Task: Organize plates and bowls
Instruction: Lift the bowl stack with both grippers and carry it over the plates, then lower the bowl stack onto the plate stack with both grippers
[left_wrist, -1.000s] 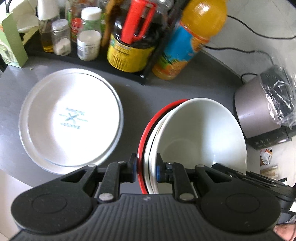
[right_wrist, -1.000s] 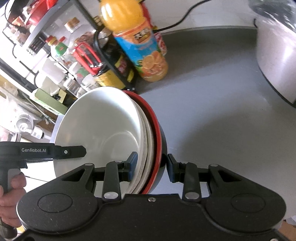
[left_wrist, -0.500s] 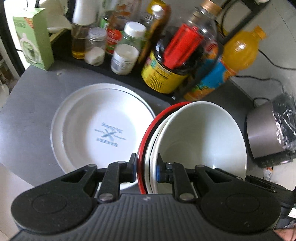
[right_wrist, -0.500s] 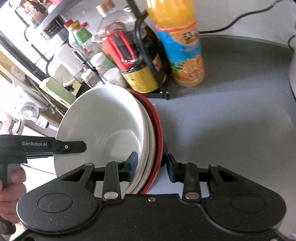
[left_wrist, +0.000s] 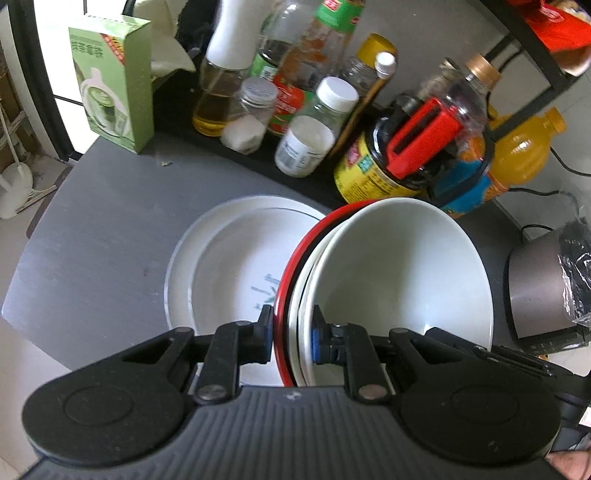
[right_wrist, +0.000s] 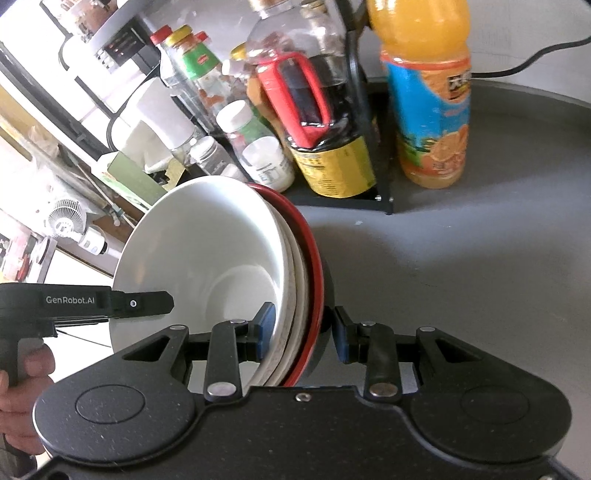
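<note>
A stack of nested bowls (left_wrist: 391, 280), white ones inside a red-rimmed one, is held in the air between both grippers. My left gripper (left_wrist: 293, 339) is shut on the stack's near rim. My right gripper (right_wrist: 301, 332) is shut on the opposite rim of the same stack (right_wrist: 210, 258). Below and left of the stack, white plates (left_wrist: 229, 266) lie stacked on the grey table (left_wrist: 92, 229); the stack hangs over their right part. The left gripper's body also shows in the right wrist view (right_wrist: 85, 306).
A black rack with bottles and jars (left_wrist: 303, 122) lines the back of the table. An orange juice bottle (right_wrist: 432, 96) stands beside it. A green box (left_wrist: 114, 81) stands at the back left. A grey appliance (left_wrist: 546, 295) wrapped in plastic sits at the right.
Both grippers have lifted the bowl stack and carried it left, so it now overlaps the white plates. The views have risen and show more of the rack.
</note>
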